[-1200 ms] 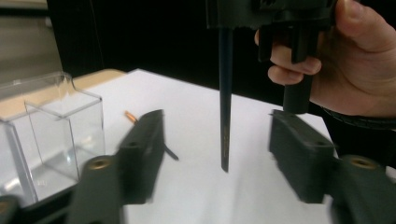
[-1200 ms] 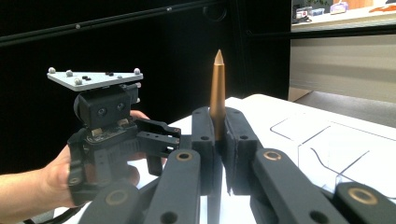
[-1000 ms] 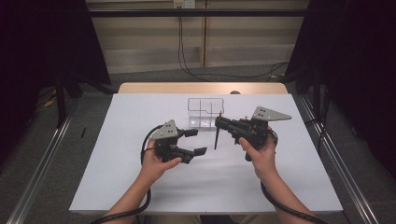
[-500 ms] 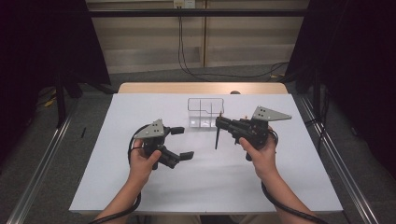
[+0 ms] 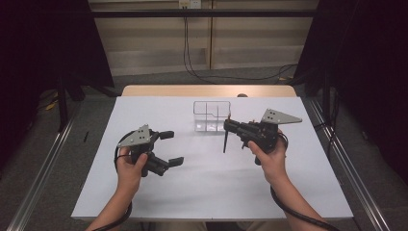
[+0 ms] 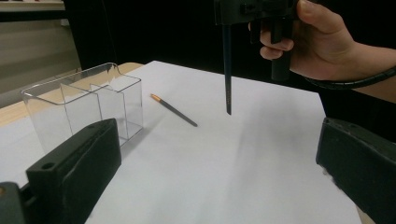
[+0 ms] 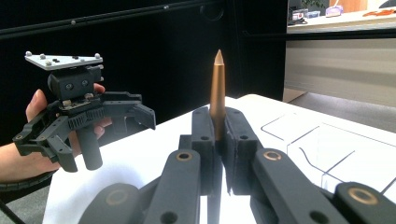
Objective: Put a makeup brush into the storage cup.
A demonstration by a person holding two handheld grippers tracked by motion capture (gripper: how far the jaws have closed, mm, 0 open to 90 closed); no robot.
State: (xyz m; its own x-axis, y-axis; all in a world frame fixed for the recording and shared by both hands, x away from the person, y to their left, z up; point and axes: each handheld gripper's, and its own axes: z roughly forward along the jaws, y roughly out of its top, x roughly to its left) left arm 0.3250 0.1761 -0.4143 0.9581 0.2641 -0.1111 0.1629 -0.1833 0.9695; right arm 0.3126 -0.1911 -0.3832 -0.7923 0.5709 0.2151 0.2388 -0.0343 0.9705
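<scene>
A: Hanging straight down from the right gripper [image 5: 227,126] is a thin dark pencil [image 5: 225,142], its lower end pointing at the white table [image 5: 202,192] without touching it, just in front of the clear organizer [image 5: 211,116]

B: In the right gripper view, those jaws are pressing together on the pencil's [image 7: 217,100] upper part, and its copper-coloured, cone-tipped end is sticking up above the matte black pads. How is the shaft looking lower down?

A: In the left gripper view, the pencil [image 6: 228,70] is showing as a slim, straight, dark stick, smooth along its length and narrowing to a point above the table [image 6: 261,154]. A second pencil [image 6: 173,110] is lying flat on the white surface just beside the organizer [image 6: 84,105], dark too, with an orange tip at its far end

B: And the organizer?

A: It is standing upright near the far edge, a glossy, see-through plastic box with rounded corners and thin inner walls dividing it into compartments

B: What is the left gripper [image 5: 171,147] doing?

A: Its jaws have just been opening; they are standing wide apart now, gripping nothing. It is sitting well to the left of the held pencil, in the person's left hand [image 5: 129,168]. The blocky black jaws are looking dull and slightly grainy, and a grey three-cornered plate is riding on top of each gripper

B: The table cover is looking plain, smooth and white, with a wooden edge showing at the far side
</scene>
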